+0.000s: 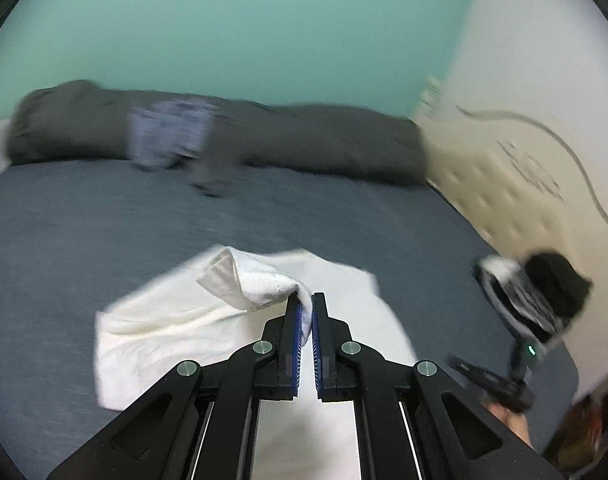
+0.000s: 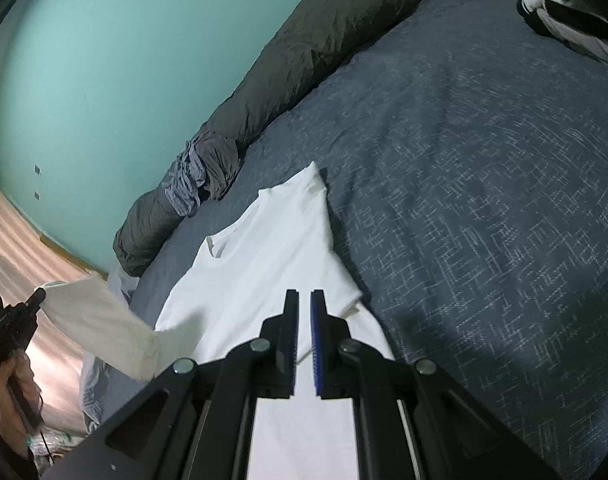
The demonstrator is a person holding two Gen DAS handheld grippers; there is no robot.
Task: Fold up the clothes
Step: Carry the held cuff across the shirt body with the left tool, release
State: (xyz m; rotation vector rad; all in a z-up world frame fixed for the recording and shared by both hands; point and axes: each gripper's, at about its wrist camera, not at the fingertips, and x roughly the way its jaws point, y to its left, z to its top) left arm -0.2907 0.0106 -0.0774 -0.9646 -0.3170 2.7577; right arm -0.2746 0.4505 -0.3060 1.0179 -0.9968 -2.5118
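The shirt [image 2: 264, 248] lies on the bed [image 2: 464, 160], its collar toward the wall [image 2: 104, 60]. A rolled duvet [image 2: 304, 40] lies along the far edge of the bed against the wall, with crumpled clothes [image 2: 200, 172] resting against it. The left claw [image 1: 306, 304] holds one sleeve [image 1: 244, 280] lifted above the shirt. The right claw [image 2: 304, 300] sits over the shirt's near part.

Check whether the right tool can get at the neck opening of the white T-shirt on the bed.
Probably yes. The right tool points over the white cloth T-shirt toward its neck opening, only flat fabric between. The sleeve pinched in the left tool hangs aside.
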